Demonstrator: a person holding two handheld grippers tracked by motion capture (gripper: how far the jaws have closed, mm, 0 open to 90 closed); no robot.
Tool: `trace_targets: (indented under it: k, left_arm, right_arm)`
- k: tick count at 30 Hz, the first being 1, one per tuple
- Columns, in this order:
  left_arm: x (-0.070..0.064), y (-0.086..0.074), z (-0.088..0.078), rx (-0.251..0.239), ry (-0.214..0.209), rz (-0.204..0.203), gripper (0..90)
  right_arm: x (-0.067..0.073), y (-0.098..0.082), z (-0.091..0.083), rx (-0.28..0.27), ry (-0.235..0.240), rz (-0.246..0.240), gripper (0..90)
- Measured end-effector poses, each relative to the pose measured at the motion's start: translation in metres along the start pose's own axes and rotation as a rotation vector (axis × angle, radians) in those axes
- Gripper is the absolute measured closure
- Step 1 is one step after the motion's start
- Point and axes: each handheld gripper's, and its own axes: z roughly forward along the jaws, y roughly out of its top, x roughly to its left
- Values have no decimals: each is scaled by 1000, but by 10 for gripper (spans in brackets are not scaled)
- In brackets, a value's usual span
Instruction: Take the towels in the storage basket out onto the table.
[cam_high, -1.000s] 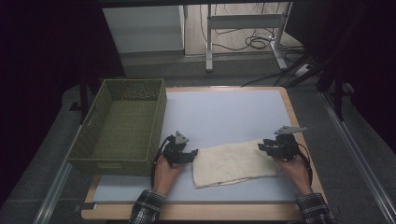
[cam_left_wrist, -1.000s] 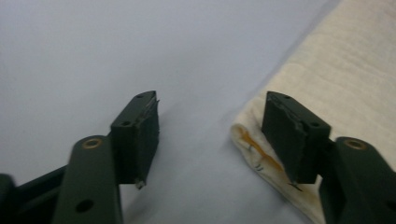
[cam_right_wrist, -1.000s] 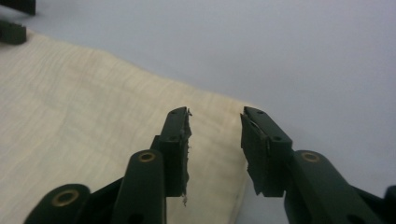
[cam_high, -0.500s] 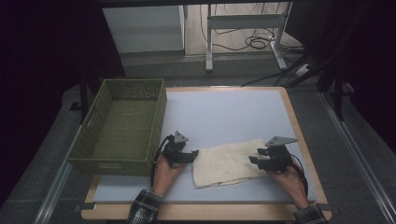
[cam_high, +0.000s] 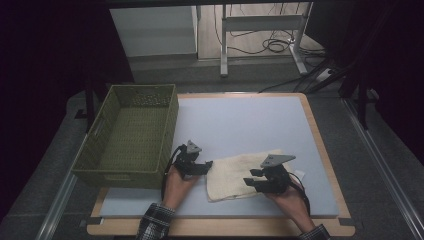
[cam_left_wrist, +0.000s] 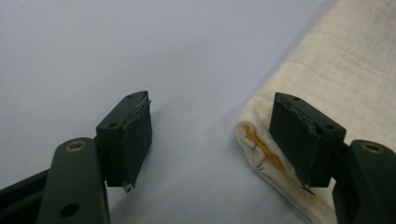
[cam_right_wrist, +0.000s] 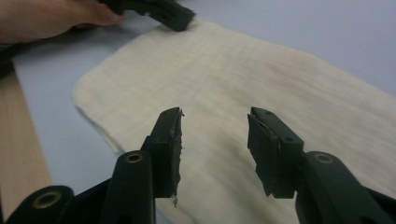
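Observation:
A cream folded towel (cam_high: 235, 172) lies on the pale mat near the table's front edge. My left gripper (cam_high: 206, 164) rests open at the towel's left end; in the left gripper view (cam_left_wrist: 212, 142) its right jaw touches the folded corner of the towel (cam_left_wrist: 336, 84) and its left jaw stands on bare mat. My right gripper (cam_high: 250, 180) hovers open over the towel's right part. In the right gripper view (cam_right_wrist: 214, 140) both jaws stand apart above the towel (cam_right_wrist: 243, 79), with nothing between them.
A green woven basket (cam_high: 131, 135) stands at the table's left, close to my left hand. The pale mat (cam_high: 250, 120) stretches behind the towel. A wooden table edge (cam_high: 325, 145) runs along the right. Desk legs and cables (cam_high: 270, 45) lie on the floor beyond.
My right gripper has moved left from the towel's right end to over the towel. The left gripper has stayed at the towel's left end.

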Motion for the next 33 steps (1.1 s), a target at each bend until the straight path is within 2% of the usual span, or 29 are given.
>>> trace_targets:
  k: [12, 17, 21, 24, 28, 31, 33]
  left_arm:
    - [0, 0, 0, 0, 0, 0, 299]
    - [0, 0, 0, 0, 0, 1, 299]
    - [0, 0, 0, -1, 0, 0, 298]
    - [0, 0, 0, 2, 0, 1, 299]
    - [0, 0, 0, -1, 2, 2, 300]
    - [-1, 0, 0, -1, 6, 5, 306]
    - [-2, 0, -1, -5, -1, 17, 346]
  right_arm:
    - [44, 16, 38, 52, 152, -54, 661]
    - [66, 21, 54, 74, 207, -91, 663]
    - [78, 23, 65, 84, 226, -110, 643]
    - [85, 24, 71, 94, 214, -130, 604]
    - [96, 22, 76, 105, 142, -221, 595]
    - [101, 19, 76, 94, 82, -269, 674]
    - [102, 18, 75, 91, 68, -264, 722]
